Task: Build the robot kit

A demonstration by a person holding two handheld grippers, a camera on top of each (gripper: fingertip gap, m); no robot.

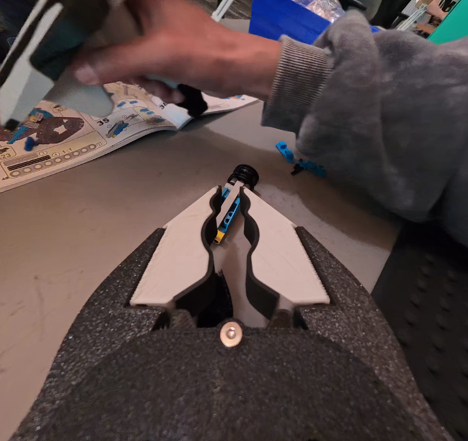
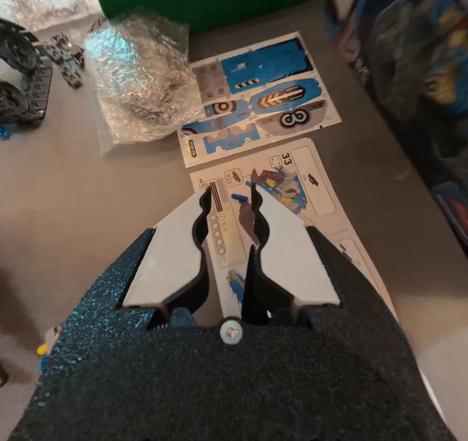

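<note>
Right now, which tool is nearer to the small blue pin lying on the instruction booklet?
Right. The right tool hangs open directly above the blue pin, which shows between its tips on the booklet. The left tool is away from the booklet, shut on a blue and grey brick assembly.

Dim indoor light, motion blur (edges worst), wide-angle distortion.

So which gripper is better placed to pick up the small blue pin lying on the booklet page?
Right, probably. The right gripper hovers open directly over the booklet, the blue pin between its fingertips. The left gripper is shut on a blue-and-grey part, away from the page.
</note>
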